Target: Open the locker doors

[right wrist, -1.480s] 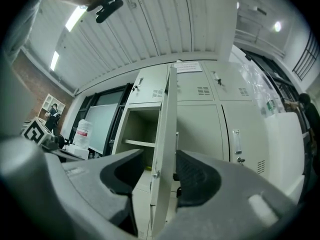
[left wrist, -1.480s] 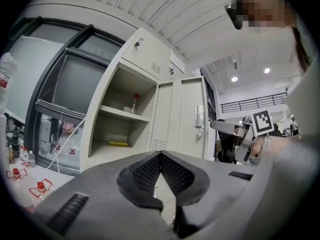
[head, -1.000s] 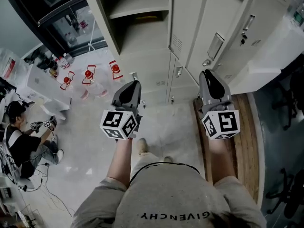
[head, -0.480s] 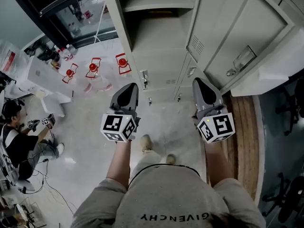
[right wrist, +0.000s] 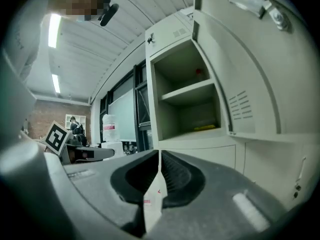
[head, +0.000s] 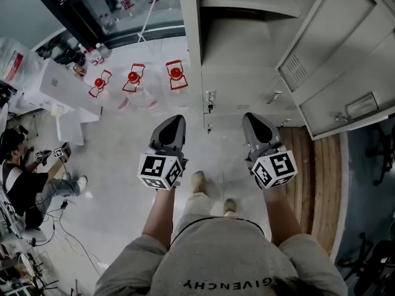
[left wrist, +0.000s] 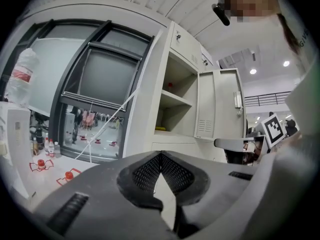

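While both grippers are held out level in front of the lockers [head: 189,39], neither touches a door. The left gripper [head: 175,119] has its jaws pressed together at the tips with nothing between them. The right gripper [head: 250,116] has just been closing its jaws, which meet at the tips, likewise empty. One upper locker door [head: 345,54] stands swung wide open to the right, above the right gripper, baring a compartment [right wrist: 185,69] divided by a shelf [right wrist: 187,95]. A yellow thing [right wrist: 205,127] lies on the compartment's bottom near its front edge. Directly below, the lower door [head: 237,94] is shut, its latch [head: 211,98] at its left edge, just ahead of the two grippers' tips. A seated person [head: 24,187] is on the floor [head: 117,159] near its left edge, well apart from the lockers.
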The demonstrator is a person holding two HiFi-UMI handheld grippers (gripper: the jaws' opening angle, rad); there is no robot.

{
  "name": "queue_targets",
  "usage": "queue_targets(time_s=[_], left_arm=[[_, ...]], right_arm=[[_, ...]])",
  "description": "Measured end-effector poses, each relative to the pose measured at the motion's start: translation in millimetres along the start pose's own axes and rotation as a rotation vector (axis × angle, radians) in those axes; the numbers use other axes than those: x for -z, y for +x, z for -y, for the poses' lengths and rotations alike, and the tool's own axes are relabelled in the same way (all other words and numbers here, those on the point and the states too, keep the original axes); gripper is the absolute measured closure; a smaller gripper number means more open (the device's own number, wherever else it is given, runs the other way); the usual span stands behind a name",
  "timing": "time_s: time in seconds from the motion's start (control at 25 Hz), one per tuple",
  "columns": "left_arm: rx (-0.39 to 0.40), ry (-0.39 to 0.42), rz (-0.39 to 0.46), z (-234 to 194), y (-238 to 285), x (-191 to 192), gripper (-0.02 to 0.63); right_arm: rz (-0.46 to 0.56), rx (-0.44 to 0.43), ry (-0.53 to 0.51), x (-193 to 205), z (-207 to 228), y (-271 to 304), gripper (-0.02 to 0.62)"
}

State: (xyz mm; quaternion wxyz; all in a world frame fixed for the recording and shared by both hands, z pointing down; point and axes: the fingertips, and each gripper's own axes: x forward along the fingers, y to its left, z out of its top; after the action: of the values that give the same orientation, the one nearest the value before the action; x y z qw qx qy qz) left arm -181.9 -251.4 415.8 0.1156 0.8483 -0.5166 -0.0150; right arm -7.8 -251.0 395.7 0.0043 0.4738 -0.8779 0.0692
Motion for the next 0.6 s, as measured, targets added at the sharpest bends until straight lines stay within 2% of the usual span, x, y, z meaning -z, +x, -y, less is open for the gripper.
queue_targets(time_s=[0.6], left_arm=[[0.096, -0.037, -0.091, -67.6, 42.7, 66.6, 0.607]], right_arm=[[-0.138, -0.011, 0.09, 110.0, -23.5, 89.9, 0.503]])
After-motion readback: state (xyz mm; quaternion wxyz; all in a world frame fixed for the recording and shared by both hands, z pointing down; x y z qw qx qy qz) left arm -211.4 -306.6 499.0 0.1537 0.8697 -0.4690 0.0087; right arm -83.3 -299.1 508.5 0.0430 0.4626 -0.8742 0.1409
